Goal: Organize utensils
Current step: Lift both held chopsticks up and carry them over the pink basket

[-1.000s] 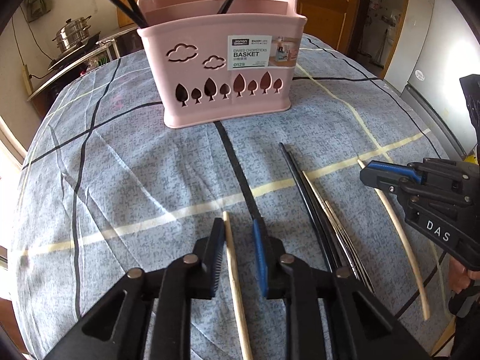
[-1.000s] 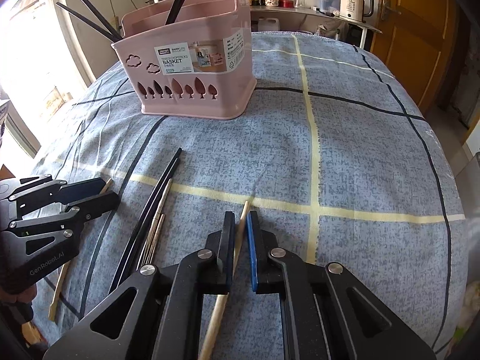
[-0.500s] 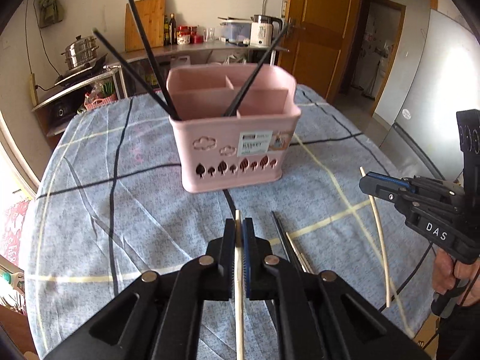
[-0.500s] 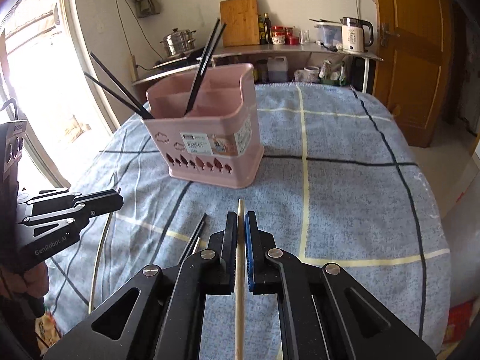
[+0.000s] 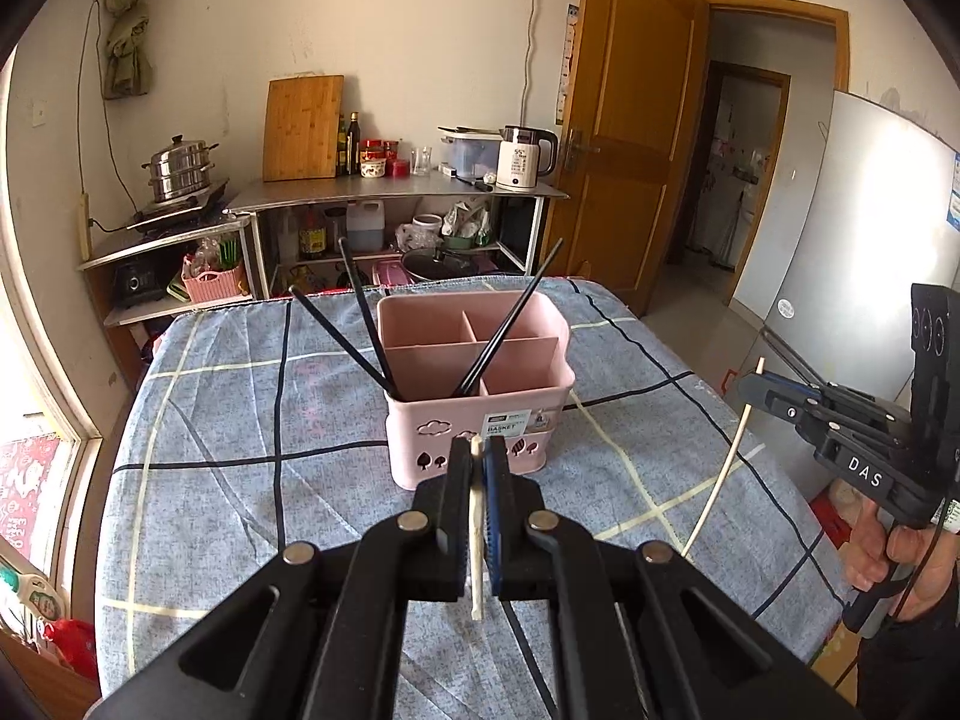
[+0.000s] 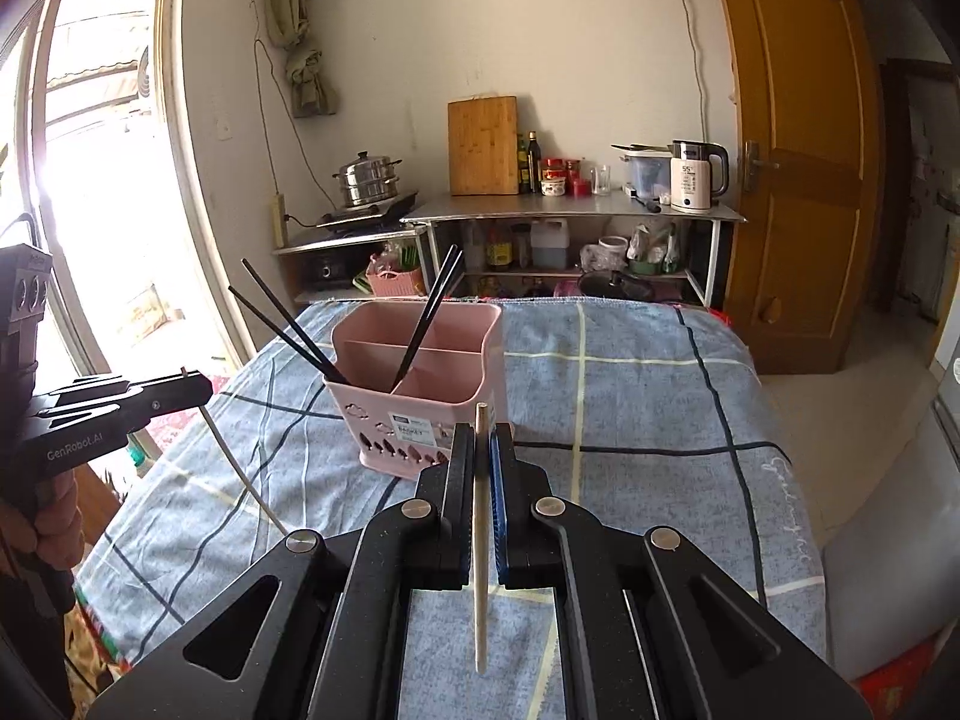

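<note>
A pink divided basket (image 5: 516, 420) (image 6: 384, 414) stands mid-table with three black chopsticks (image 5: 510, 324) (image 6: 426, 312) leaning in it. My left gripper (image 5: 478, 450) is shut on a pale wooden chopstick (image 5: 476, 540), held high above the table in front of the basket. My right gripper (image 6: 480, 438) is shut on another pale wooden chopstick (image 6: 480, 540), also raised. Each gripper shows in the other's view, the right one (image 5: 756, 390) with its chopstick (image 5: 726, 468), the left one (image 6: 198, 387) with its chopstick (image 6: 240, 468).
The table wears a blue checked cloth (image 5: 240, 420) (image 6: 630, 408). Behind it a metal shelf (image 5: 396, 192) holds a kettle, jars and a cutting board. A steamer pot (image 5: 177, 174) sits at left, a wooden door (image 5: 624, 150) at right.
Both grippers closed on their wooden chopsticks and lifted them well off the table. The chopsticks lying on the cloth have dropped out of view.
</note>
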The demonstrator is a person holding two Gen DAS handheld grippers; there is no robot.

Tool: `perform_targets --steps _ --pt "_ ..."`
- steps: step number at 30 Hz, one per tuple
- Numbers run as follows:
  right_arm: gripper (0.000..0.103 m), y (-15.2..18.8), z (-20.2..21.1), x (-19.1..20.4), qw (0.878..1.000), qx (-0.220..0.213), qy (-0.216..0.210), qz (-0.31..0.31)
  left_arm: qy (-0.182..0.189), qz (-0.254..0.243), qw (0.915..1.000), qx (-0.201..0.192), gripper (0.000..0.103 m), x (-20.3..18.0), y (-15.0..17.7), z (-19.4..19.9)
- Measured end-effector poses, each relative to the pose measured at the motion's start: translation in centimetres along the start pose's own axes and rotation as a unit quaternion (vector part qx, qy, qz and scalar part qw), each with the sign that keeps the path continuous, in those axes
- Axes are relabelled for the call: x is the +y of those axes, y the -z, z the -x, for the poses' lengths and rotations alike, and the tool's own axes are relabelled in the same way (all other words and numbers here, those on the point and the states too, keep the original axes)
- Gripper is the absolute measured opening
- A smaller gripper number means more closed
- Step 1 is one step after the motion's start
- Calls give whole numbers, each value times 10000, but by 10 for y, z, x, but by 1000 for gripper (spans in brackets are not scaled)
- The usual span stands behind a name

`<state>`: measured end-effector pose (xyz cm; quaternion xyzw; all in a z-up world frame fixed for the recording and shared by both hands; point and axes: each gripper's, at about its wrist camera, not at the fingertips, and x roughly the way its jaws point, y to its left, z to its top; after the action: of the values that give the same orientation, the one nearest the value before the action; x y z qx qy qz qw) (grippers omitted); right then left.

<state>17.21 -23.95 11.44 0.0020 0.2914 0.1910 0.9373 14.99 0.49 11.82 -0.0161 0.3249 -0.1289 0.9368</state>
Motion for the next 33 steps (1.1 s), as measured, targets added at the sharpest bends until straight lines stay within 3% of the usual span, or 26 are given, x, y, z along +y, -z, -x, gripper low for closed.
perform_targets --steps 12,26,33 --pt "5 -11 2 7 9997 -183 -160 77 85 5 10000 -17 5 3 -10 3" --pt "5 -92 -21 43 9913 -1145 -633 168 119 118 9964 -834 5 23 -103 22" --pt "5 -120 -48 47 9878 -1388 -708 34 38 120 9949 -997 5 36 -126 6"
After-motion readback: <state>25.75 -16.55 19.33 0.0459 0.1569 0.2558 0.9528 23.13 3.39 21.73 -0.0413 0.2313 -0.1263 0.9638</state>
